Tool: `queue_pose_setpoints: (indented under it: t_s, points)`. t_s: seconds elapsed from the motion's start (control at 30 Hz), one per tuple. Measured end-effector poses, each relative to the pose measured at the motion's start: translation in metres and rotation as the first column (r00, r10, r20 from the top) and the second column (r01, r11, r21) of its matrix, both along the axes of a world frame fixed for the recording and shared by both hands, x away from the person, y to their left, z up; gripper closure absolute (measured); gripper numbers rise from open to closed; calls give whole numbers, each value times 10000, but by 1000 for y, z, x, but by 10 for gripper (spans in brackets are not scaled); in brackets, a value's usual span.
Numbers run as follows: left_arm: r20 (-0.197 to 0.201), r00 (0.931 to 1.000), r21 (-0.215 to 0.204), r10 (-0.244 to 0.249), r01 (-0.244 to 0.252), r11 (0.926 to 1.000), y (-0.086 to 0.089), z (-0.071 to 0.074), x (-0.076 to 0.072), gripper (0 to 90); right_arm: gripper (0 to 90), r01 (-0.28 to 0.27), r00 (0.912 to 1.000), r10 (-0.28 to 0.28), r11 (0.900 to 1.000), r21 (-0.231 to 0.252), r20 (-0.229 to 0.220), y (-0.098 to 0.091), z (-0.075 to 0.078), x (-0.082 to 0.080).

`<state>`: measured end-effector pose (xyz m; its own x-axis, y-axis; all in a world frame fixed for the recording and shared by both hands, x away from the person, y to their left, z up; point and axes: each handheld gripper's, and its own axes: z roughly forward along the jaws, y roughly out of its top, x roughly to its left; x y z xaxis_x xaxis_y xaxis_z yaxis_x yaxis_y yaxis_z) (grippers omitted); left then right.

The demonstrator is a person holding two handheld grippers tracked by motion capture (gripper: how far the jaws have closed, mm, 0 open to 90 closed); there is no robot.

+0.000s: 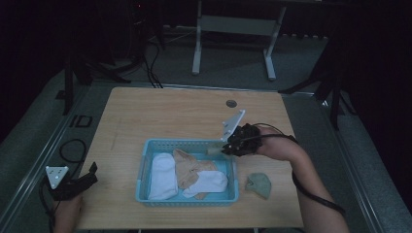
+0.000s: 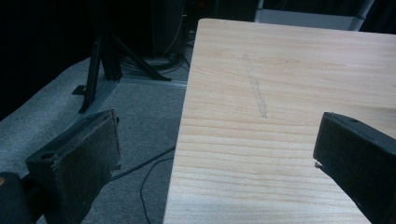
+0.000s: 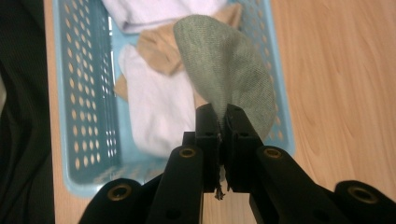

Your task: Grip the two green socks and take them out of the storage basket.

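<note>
The right gripper (image 3: 223, 116) has its jaws pressed together, pinching a grey-green knitted sock (image 3: 229, 70) that hangs above the perforated light-blue plastic basket (image 3: 84, 93) of white and tan socks; the left gripper (image 2: 215, 154) rests apart, jaws spread wide over the wooden table's (image 2: 280, 93) edge, apparently touching nothing.

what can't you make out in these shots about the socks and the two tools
- Green sock in the right tool: high view, the tool's body hides it.
- Tan sock: white socks overlap it in the basket.
- Left tool: left gripper view, both pads cut off by the edges.
</note>
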<state>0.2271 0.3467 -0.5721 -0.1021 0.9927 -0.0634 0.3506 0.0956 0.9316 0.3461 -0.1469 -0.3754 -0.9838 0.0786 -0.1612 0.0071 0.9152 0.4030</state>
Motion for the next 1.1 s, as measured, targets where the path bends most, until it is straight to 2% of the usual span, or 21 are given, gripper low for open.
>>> queue_pose_setpoints:
  t_s: [0.27,0.53,0.7,0.97,1.1]
  points:
    - [-22,10000,-6,15,-15,10000,0,0,0,7,854,853,9963,-854,9963,69,84,-44,6,0]
    - [-28,10000,-4,21,-21,10000,0,0,1,7,854,1723,9850,-1723,9850,-4,-75,-82,-7,7]
    - [-36,10000,13,21,-21,10000,0,0,0,7,854,2132,9766,-2135,9769,-122,-254,-95,-23,13]
    - [-29,10000,-2,7,-7,10000,0,0,0,7,853,2624,9623,-2642,9643,-358,-645,-107,-59,24]
    - [-44,10000,3,9,-9,10000,0,0,0,7,853,2759,9582,-2793,9594,-582,-620,-111,-78,28]
